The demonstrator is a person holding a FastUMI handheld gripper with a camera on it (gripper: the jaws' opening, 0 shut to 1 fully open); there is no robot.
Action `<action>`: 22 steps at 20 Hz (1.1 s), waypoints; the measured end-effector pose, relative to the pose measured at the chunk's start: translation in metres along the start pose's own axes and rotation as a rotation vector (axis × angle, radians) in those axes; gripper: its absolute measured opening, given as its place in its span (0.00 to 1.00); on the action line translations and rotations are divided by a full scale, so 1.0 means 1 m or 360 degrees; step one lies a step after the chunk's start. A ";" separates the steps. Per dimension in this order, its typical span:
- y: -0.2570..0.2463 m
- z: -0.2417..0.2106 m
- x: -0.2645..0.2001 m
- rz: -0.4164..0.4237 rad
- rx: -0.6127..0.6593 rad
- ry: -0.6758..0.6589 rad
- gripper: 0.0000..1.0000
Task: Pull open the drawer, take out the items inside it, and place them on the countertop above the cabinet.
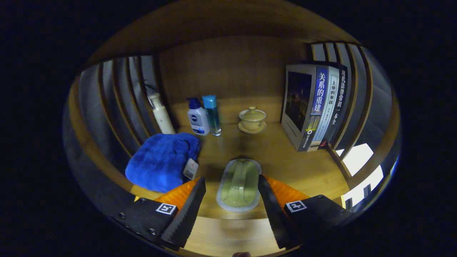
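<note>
A pale green oblong item in a clear wrapper (238,184) lies on the wooden countertop (285,160), close to its front edge. My gripper (232,179) stands open around it, one finger on each side. The right finger sits right against the item's edge, while a small gap shows between the left finger and the item. A blue folded towel (162,160) with a small tag rests on the countertop just left of the left finger.
At the back stand a cream pump bottle (160,114), a white and blue pump bottle (198,119), a teal bottle (212,114) and a lidded cup on a saucer (252,119). Upright books (314,107) stand at the right. Slatted walls close both sides.
</note>
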State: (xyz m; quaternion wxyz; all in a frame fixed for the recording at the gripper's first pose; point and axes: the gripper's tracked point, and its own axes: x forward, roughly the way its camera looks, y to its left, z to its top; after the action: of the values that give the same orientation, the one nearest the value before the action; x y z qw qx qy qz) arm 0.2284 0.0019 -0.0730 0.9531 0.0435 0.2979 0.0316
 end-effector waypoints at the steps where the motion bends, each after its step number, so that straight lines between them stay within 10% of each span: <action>1: 0.008 0.002 -0.011 0.0037 0.0007 -0.0058 0.96; 22: 0.027 -0.089 -0.203 0.0171 -0.0001 -0.0632 0.95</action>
State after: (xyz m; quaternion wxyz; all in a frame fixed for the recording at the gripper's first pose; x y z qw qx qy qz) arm 0.0097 0.0172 -0.0287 0.9901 0.0643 0.1015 0.0732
